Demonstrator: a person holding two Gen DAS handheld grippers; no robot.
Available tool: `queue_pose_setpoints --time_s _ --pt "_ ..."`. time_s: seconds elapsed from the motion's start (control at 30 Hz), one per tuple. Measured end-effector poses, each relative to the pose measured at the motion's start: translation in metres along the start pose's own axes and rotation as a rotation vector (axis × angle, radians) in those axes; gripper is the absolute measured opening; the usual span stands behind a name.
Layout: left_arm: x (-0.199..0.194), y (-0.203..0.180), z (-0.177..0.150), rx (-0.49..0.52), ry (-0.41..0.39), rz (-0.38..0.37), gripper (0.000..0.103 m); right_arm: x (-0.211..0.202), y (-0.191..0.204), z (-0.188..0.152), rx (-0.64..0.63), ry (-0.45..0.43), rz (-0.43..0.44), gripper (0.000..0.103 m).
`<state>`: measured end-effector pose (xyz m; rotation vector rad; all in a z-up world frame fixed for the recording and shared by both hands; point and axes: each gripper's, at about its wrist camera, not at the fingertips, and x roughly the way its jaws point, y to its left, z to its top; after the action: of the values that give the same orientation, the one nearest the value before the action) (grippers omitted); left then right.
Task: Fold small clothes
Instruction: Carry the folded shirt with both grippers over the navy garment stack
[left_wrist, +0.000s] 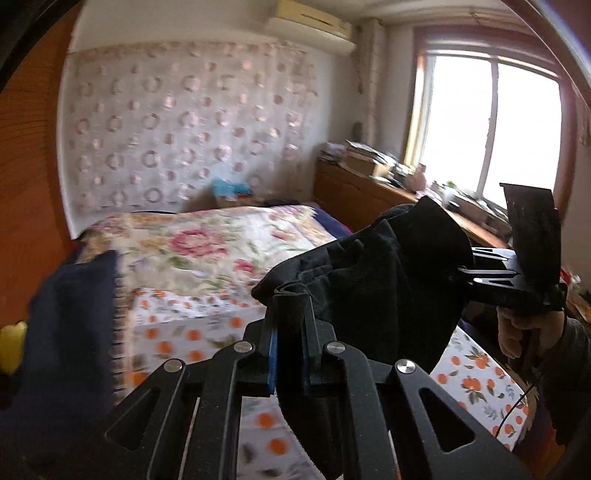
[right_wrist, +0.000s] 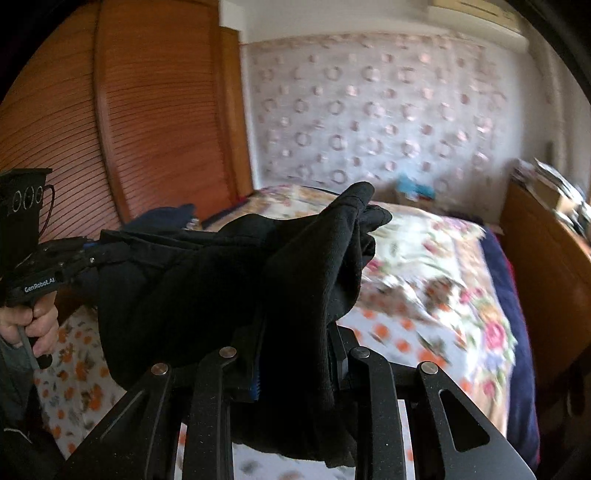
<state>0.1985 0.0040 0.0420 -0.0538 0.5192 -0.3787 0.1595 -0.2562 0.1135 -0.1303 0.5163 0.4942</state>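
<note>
A small black knit garment (left_wrist: 376, 280) hangs in the air above the bed, stretched between the two black grippers you hold. In the left wrist view, your left gripper (left_wrist: 290, 306) has its jaws pinched nearly together on a rolled edge of the cloth, blue pads showing on either side, while your right gripper (left_wrist: 480, 275) comes in from the right, its fingers buried in the far bunch of fabric and your right hand (left_wrist: 524, 332) wrapped round its handle. The right wrist view turns the scene about: your right gripper (right_wrist: 295, 350) has its jaws narrowed on a thick fold of the same black knit garment (right_wrist: 229, 280), which drapes over the fingers and hides their tips, and your left gripper (right_wrist: 85, 254) reaches in from the left edge, gripped by your left hand (right_wrist: 35, 325). Only the left view shows the bright window (left_wrist: 491, 133), the cluttered wooden cabinet (left_wrist: 362, 195) under it and the white air conditioner (left_wrist: 314, 26) high on the wall. Only the right view shows the orange-brown slatted wardrobe doors (right_wrist: 155, 122). Both take in the floral bedspread (left_wrist: 207, 243) and the white sheet printed with oranges (left_wrist: 184, 332) below the garment, and a dark navy cloth (left_wrist: 70, 325) lying at the bed's left side.
</note>
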Motion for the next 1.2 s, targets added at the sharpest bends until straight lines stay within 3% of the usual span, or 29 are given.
queue_pose_setpoints --time_s 0.23,0.53,0.77,0.87,0.97,1.03,1.17,1.2 --pt "-0.049 0.066 -0.014 -0.085 -0.084 0.148 0.01 0.06 0.033 0.051 -0.126 -0.02 0.124 0.026" --pt "-0.095 0.125 -0.034 -0.238 -0.199 0.259 0.01 0.136 0.062 0.12 -0.285 -0.017 0.274 0.026" --pt "-0.095 0.164 -0.074 -0.336 -0.16 0.383 0.008 0.22 0.102 0.164 -0.434 0.016 0.391 0.026" --pt "-0.084 0.182 -0.093 -0.354 -0.099 0.436 0.008 0.271 0.118 0.167 -0.457 0.075 0.362 0.029" --pt "-0.077 0.191 -0.104 -0.369 -0.057 0.439 0.008 0.308 0.113 0.168 -0.406 0.081 0.258 0.039" --pt "-0.077 0.192 -0.105 -0.363 -0.052 0.444 0.008 0.318 0.105 0.168 -0.354 0.064 0.228 0.049" --pt "-0.084 0.185 -0.106 -0.346 -0.056 0.453 0.008 0.314 0.098 0.159 -0.328 -0.027 0.151 0.052" --pt "-0.085 0.185 -0.105 -0.343 -0.055 0.459 0.009 0.311 0.098 0.155 -0.317 -0.033 0.174 0.052"
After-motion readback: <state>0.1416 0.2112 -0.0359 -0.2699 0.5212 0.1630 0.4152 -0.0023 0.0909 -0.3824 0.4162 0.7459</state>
